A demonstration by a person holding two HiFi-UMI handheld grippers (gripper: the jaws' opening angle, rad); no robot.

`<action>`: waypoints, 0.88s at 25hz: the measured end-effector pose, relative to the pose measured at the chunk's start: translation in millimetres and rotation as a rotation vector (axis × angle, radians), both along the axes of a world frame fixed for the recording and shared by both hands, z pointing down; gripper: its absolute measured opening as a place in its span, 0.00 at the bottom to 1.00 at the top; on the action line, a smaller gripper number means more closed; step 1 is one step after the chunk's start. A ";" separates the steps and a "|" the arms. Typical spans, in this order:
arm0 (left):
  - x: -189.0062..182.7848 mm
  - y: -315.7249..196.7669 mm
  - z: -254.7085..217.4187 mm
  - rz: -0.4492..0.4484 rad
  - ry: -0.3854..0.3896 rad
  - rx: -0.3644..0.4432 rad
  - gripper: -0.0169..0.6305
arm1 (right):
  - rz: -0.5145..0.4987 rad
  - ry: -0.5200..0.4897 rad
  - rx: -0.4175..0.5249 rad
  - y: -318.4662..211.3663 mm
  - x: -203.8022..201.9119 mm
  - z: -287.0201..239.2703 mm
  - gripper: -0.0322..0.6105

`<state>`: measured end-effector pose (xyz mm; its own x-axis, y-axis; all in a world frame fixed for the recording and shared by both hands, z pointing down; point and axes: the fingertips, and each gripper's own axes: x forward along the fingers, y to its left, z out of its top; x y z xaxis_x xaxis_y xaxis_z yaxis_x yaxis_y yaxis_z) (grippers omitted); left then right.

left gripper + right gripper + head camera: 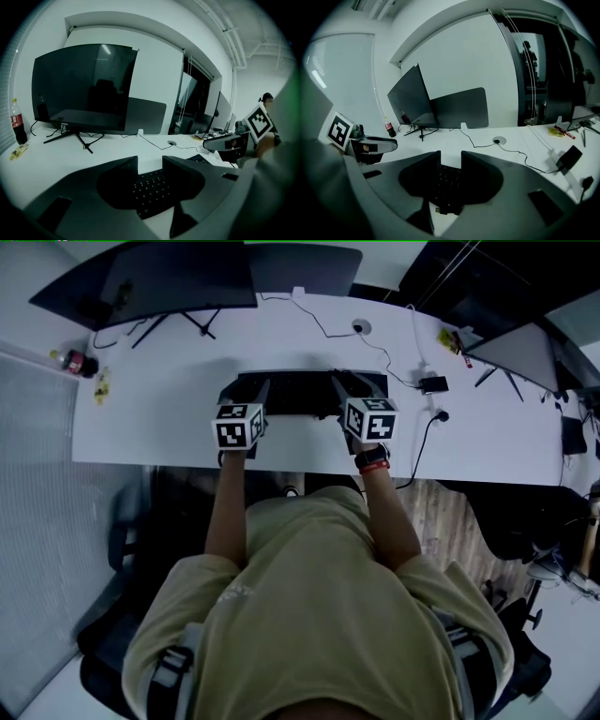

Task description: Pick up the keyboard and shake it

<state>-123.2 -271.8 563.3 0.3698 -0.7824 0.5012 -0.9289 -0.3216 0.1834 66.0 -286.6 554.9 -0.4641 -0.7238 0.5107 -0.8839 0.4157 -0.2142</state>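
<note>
You are at the approach step — the left gripper (150, 162) and right gripper (450, 158) hang jaws apart, unclamped, over the keyboard (300, 395) lying flat on the desk (159, 418); next, clamp both, then lift.

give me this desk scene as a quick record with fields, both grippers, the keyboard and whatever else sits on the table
surface: white desk
target: black flat keyboard, lying on the desk near the person
left gripper: jaws apart, over the keyboard's left end, nothing clamped
right gripper: jaws apart, over the keyboard's right end, nothing clamped
behind keyboard: large dark monitor on a stand, screen dark
far left: dark cola bottle with red label, upright
task stage: keyboard not yet gripped
</note>
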 end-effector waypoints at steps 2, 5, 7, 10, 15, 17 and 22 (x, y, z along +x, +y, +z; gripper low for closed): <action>-1.3 -3.2 8.9 0.002 0.000 -0.019 0.33 | 0.007 0.006 -0.009 -4.2 3.7 7.6 0.29; -3.9 -3.7 22.9 -0.003 0.001 -0.049 0.37 | 0.018 0.013 -0.031 -4.3 13.0 20.5 0.32; -4.0 -6.5 31.6 0.009 0.014 -0.077 0.44 | 0.032 0.019 -0.050 -6.6 22.8 27.8 0.35; -5.3 -8.8 44.3 0.020 0.045 -0.129 0.55 | 0.063 0.038 -0.069 -13.4 41.2 35.6 0.39; -19.0 -16.8 54.3 0.000 0.059 -0.157 0.57 | 0.092 0.041 -0.089 -25.9 59.7 48.4 0.43; -22.6 -20.7 58.9 -0.009 0.054 -0.169 0.58 | 0.106 0.046 -0.092 -30.9 66.0 52.6 0.47; -33.2 -29.1 71.9 -0.040 0.018 -0.189 0.58 | 0.146 0.079 -0.096 -36.9 79.8 64.2 0.53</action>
<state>-156.4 -301.0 635.3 0.3504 -0.6892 0.6342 -0.9364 -0.2430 0.2533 145.8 -323.5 619.0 -0.3137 -0.7269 0.6109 -0.9489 0.2629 -0.1745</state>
